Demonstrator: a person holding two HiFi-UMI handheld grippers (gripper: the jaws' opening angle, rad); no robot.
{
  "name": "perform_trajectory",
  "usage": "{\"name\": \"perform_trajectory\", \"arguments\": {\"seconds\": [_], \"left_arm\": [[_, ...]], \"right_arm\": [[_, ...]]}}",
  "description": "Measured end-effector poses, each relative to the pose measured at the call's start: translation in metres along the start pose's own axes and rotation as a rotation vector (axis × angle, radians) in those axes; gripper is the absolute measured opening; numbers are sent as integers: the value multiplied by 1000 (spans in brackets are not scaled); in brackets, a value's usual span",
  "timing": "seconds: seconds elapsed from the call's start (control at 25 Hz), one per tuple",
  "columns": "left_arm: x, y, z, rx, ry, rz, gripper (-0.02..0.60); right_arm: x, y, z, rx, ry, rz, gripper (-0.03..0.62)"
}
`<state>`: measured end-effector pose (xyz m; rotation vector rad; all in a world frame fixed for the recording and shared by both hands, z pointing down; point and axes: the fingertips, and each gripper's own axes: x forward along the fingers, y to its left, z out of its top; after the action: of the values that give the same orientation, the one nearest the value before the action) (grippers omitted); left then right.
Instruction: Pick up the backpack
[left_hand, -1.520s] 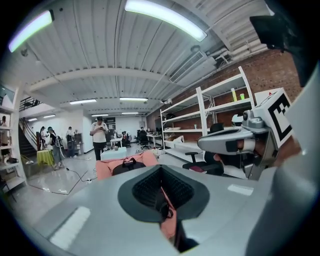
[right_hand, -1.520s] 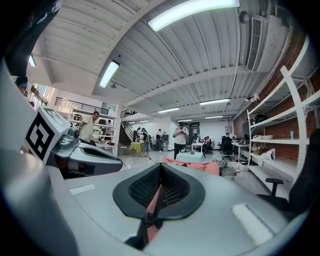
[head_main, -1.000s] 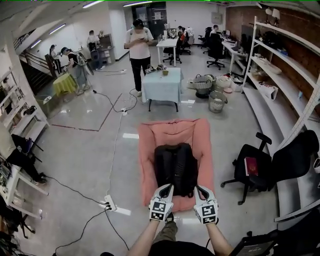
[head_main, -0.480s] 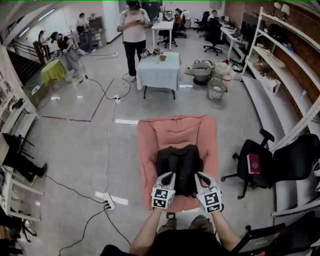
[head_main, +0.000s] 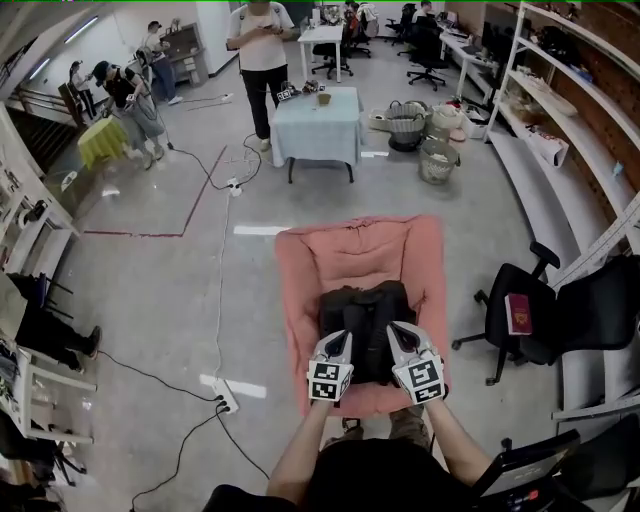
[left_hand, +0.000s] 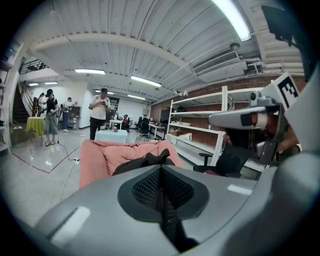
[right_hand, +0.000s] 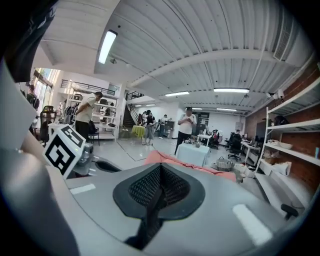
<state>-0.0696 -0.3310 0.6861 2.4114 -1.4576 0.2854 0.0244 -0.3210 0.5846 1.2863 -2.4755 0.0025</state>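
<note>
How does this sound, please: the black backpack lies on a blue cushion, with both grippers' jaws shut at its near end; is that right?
Not quite: the cushion is pink, not blue, as the head view shows. The black backpack does lie on it, with the left gripper and right gripper shut at its near end.

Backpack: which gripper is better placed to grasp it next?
Left, narrowly. The left gripper and right gripper, both shut, hover at the near edge of the backpack; only the left gripper view shows it straight ahead.
</note>
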Motion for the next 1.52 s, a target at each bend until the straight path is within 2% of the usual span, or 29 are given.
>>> {"name": "perform_trajectory", "arguments": {"seconds": [0.16,0.36,0.44,0.64,0.8,0.92,1.04,1.32,1.52], "left_arm": [[26,14,-13,28,52,56,3],[43,21,-32,-64,111,80,27],[49,23,-42,-77,141,82,44],[60,30,-54,-34,185,84,63],[69,41,-59,-127,204,91,78],[78,37,-65,-186,222,47,101],[84,33,-69,-219,225,23,103],[92,43,-75,-330,184,45,101],[95,52,-70,-310,168,46,118]], "right_arm": [[3,-5,8,-48,-12,32,14],[14,-12,1,-39,22,44,14],[18,-9,-3,-44,36,59,14],[22,-7,-10,-45,51,77,14],[26,-15,-9,-49,50,65,14],[28,-19,-9,-50,52,59,14],[27,-26,-4,-33,44,50,14],[27,-30,-6,-44,61,51,14],[27,-27,-6,-61,63,65,14]]}}
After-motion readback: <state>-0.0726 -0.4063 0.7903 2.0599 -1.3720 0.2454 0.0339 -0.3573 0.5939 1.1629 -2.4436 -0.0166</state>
